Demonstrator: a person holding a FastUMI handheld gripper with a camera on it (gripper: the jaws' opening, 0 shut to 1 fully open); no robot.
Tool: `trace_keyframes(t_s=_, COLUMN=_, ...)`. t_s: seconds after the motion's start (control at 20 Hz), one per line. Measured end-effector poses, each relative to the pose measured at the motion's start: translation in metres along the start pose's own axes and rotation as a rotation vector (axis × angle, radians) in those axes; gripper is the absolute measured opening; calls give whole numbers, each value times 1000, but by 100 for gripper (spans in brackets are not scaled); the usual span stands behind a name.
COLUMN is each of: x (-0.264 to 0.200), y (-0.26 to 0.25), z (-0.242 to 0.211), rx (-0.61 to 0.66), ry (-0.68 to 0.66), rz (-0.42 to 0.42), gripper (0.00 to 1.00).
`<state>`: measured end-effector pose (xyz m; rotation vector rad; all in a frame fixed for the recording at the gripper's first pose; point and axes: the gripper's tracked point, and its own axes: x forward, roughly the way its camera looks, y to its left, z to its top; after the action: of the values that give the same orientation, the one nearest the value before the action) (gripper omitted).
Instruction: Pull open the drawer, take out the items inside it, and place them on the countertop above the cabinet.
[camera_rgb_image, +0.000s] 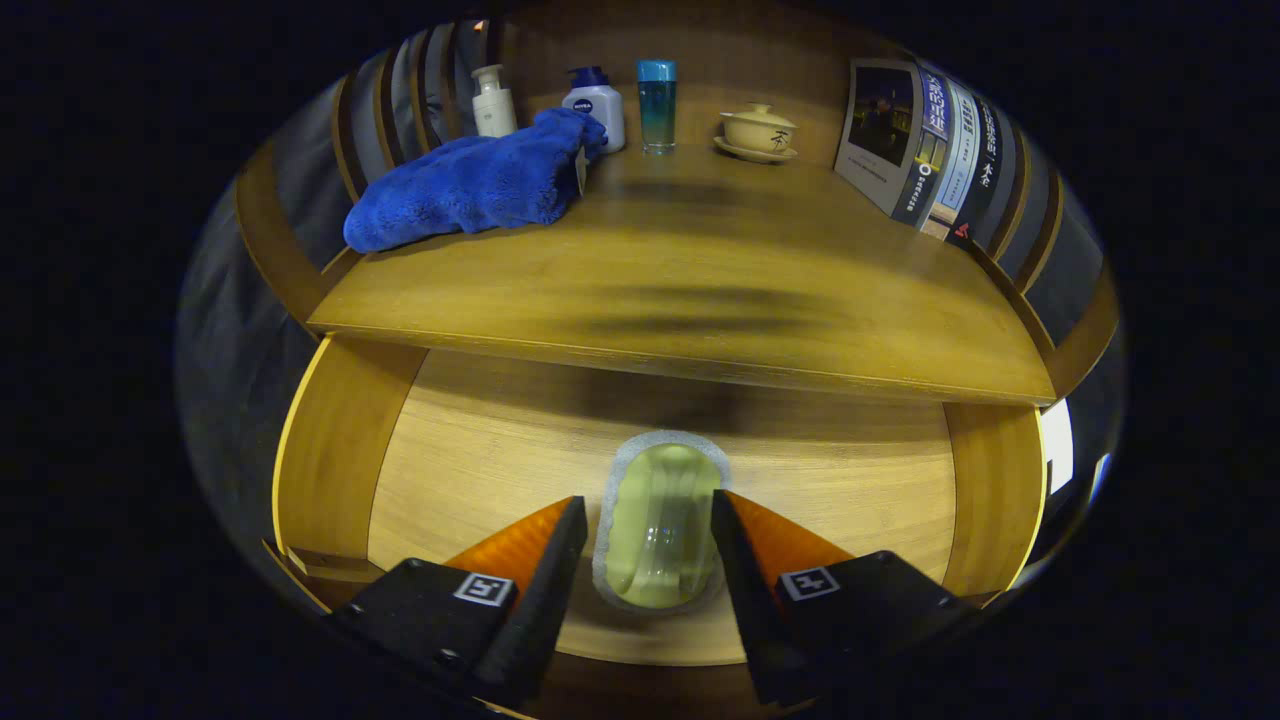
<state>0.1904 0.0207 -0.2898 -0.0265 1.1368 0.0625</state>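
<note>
The wooden drawer (340, 460) stands pulled open below the countertop (700, 290). On its floor lies a pale green oblong item (660, 530) with a grey-white rim. My gripper (646, 515) is down in the drawer, open, with one finger on each side of the item. The fingertips (560, 540) sit close to its rim, and I cannot tell whether they touch it. A blue fluffy towel (470, 185) lies on the countertop at the back left.
Along the back of the countertop stand a white pump bottle (493, 100), a white bottle with a blue cap (596, 100), a blue glass tumbler (656, 105) and a lidded tea bowl on a saucer (758, 132). Books (925, 150) lean at the right. The countertop's front edge overhangs the drawer's back.
</note>
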Motion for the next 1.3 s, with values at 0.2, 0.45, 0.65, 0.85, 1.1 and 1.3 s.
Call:
trace_keyframes(t_s=0.2, x=7, y=-3, z=-13, rx=25, ry=37, rz=3, gripper=50)
trace_keyframes(t_s=0.45, x=3, y=-9, z=-12, rx=62, ry=10, rz=2, gripper=24)
trace_keyframes(t_s=0.65, x=-17, y=-7, z=-9, rx=74, ry=-15, rz=26, gripper=24)
trace_keyframes(t_s=0.85, x=-58, y=4, z=-1, rx=64, ry=-70, rz=69, gripper=24)
trace_keyframes(t_s=1.1, x=-110, y=7, z=35, rx=41, ry=-188, rz=80, gripper=24)
trace_keyframes(t_s=1.3, x=-128, y=-1, z=91, rx=28, ry=-257, rz=44, gripper=24)
